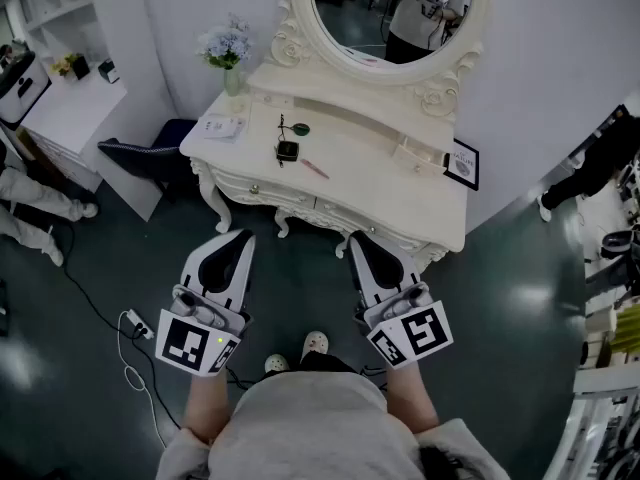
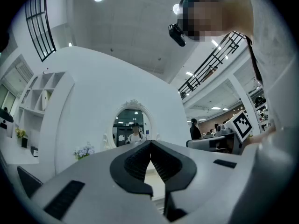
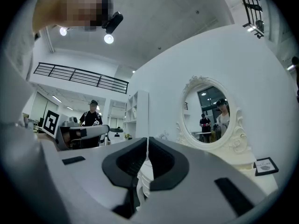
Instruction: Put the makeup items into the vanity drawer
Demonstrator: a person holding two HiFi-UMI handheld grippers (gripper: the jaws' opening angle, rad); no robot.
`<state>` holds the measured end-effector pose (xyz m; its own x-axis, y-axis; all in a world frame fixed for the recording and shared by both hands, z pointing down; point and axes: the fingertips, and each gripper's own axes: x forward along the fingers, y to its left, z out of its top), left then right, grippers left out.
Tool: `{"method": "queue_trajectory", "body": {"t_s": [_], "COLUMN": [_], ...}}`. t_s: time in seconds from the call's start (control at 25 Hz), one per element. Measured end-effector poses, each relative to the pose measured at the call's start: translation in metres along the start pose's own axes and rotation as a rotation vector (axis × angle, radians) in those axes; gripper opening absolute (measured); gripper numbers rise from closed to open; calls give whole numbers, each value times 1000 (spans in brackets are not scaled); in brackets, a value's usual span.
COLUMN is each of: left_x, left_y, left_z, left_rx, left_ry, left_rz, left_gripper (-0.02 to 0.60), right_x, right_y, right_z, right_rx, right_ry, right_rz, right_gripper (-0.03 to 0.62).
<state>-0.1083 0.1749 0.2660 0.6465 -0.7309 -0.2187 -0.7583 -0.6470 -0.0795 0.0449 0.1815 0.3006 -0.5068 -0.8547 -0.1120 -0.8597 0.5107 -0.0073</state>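
Note:
On the cream vanity table (image 1: 400, 193) lie a small black compact (image 1: 287, 150), a thin pink stick (image 1: 315, 169) and a dark green item on a cord (image 1: 299, 128). The front drawers (image 1: 268, 190) look closed. My left gripper (image 1: 241, 238) and right gripper (image 1: 356, 240) hang side by side over the floor in front of the vanity, short of its front edge. Both are shut with nothing between the jaws. The left gripper (image 2: 150, 147) and the right gripper (image 3: 147, 144) point toward the vanity's oval mirror (image 2: 132, 127).
A vase of pale flowers (image 1: 228, 50) and a white card (image 1: 222, 126) sit at the vanity's left end, and a framed sign (image 1: 463, 163) at its right. A dark stool (image 1: 150, 154) stands left of it. A power strip and cable (image 1: 135, 324) lie on the floor.

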Motion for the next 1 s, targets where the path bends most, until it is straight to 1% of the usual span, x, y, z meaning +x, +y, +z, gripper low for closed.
{"method": "queue_trajectory", "body": {"t_s": [0.2,0.68,1.0], "left_x": [2,24,46], "left_y": [0,5,5], "left_z": [0,-2,-5], "left_rx": [0,2,7], "left_ry": [-5,-13,-20], "left_rz": [4,19,33], "left_gripper": [14,14,14], "right_x": [2,17,25], "right_y": [-1,-16,-38], "right_z": [0,1,-1], "right_rx": [-1,-19,-13], "right_ry": [0,-4,-2], "right_rz": [4,35,52], "right_gripper": [26,26,26]}}
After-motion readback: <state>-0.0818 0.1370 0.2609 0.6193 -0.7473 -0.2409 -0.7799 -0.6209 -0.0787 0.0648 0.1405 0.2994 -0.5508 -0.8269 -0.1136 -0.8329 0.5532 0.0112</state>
